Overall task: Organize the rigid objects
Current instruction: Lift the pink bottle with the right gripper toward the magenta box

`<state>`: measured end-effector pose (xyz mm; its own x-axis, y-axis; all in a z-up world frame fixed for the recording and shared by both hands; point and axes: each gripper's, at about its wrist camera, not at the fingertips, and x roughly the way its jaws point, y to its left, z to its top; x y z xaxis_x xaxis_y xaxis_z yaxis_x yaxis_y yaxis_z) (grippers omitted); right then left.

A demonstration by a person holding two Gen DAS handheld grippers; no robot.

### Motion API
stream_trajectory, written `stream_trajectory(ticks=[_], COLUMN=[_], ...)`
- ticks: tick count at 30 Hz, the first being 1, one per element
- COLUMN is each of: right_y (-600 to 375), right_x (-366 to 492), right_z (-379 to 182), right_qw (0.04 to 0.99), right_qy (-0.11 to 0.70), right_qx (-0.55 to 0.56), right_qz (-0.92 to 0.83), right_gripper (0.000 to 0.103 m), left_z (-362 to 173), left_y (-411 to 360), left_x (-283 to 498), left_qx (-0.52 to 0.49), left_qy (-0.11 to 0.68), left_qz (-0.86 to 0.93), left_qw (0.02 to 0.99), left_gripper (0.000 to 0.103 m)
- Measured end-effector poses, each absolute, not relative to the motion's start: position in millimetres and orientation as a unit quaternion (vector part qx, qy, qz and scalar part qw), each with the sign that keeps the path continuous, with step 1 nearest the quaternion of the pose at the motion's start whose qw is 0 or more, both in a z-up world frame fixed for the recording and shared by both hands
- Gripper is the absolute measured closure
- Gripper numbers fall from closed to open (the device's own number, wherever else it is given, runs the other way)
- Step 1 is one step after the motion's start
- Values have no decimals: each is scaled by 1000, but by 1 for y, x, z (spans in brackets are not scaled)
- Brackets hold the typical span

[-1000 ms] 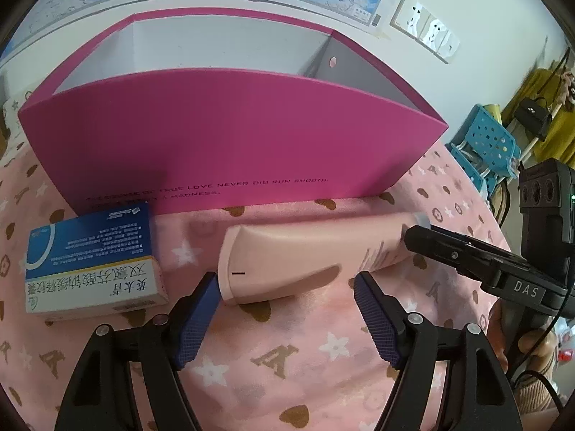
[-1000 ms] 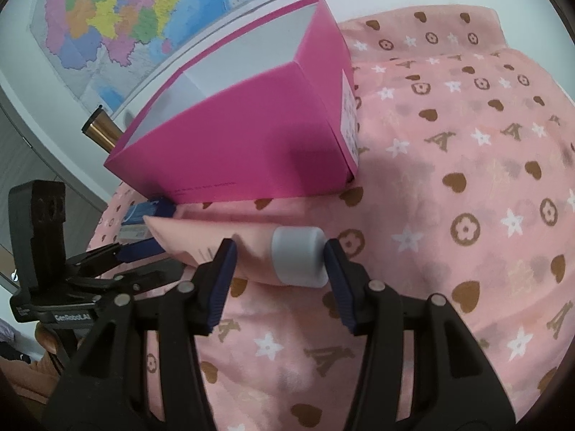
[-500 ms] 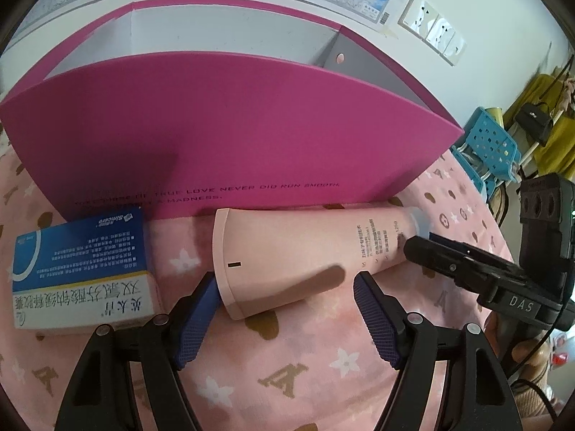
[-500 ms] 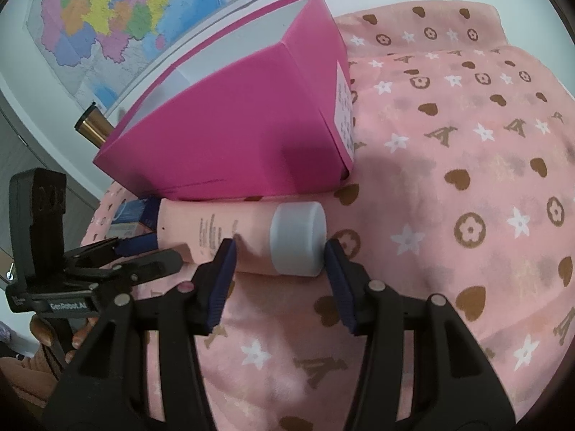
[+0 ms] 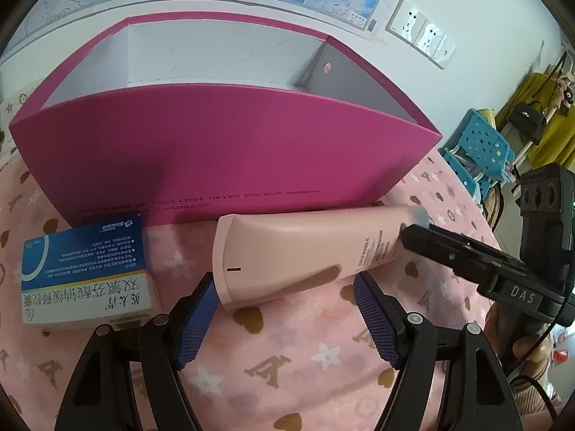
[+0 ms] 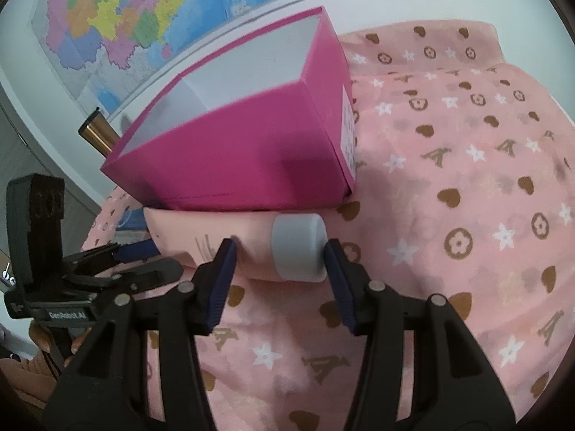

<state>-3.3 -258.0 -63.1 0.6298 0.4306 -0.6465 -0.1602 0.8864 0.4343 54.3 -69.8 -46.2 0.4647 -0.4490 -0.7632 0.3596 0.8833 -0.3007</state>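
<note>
A pink tube (image 5: 305, 251) with a grey cap (image 6: 298, 251) lies on its side along the foot of an open magenta box (image 5: 233, 151). My left gripper (image 5: 285, 287) is open. Its left pad is at the tube's flat crimped end, and nothing is clamped. My right gripper (image 6: 280, 251) is open around the cap end. Its right pad sits by the cap's top, and its left fingertip overlaps the tube body. A blue-and-white medicine carton (image 5: 86, 269) lies left of the tube. In the right wrist view the magenta box (image 6: 233, 158) looks empty.
A pink patterned cloth (image 6: 467, 179) covers the whole surface, with wide bare room to the right of the box. A gold-coloured cylinder (image 6: 95, 133) sticks out behind the box. A map and wall sockets (image 5: 420, 32) are on the wall, and a blue stool (image 5: 481, 143) stands beyond the edge.
The tube has rolled so its print shows and now rests tight against the box's front wall. Both grippers stayed around it, and their openings look unchanged.
</note>
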Motion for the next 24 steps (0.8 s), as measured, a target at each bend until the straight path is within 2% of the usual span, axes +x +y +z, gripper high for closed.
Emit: stream_trajectory(ticks=[24], right_y=[-259], right_x=[-17], right_z=[-4], right_qw=[913], right_qy=[338], right_qx=[145], right_qz=[173], right_gripper=[49], left_z=[10], left_y=[-63], left_x=[38], left_qx=[-39], left_qy=[398], left_qz=[-249], left_qw=[882], left_gripper=[26])
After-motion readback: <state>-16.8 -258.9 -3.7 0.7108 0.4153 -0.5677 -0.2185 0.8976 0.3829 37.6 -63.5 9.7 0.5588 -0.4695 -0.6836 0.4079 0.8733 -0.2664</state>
